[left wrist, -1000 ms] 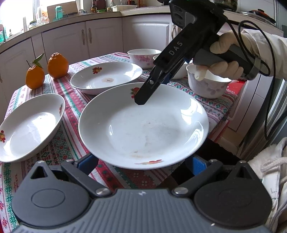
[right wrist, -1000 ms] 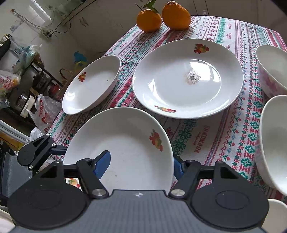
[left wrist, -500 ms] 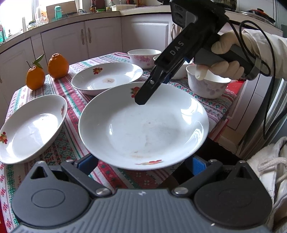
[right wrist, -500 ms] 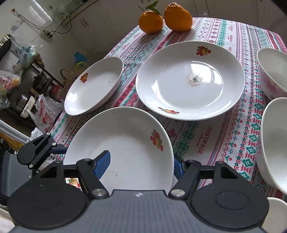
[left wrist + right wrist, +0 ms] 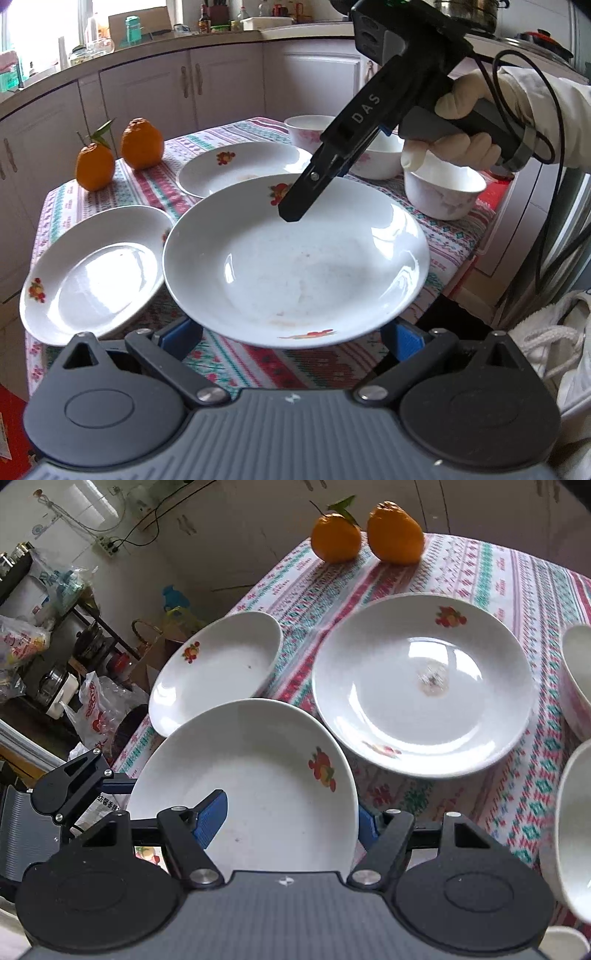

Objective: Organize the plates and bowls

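Lying near-level, plate [image 5: 295,266] between grippers

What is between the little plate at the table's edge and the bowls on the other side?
A bigger white plate with a dirty spot in its middle lies between the little plate and the bowls. The right wrist view shows it best.

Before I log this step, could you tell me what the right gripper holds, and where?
The right gripper pinches the nearest plate by its rim.
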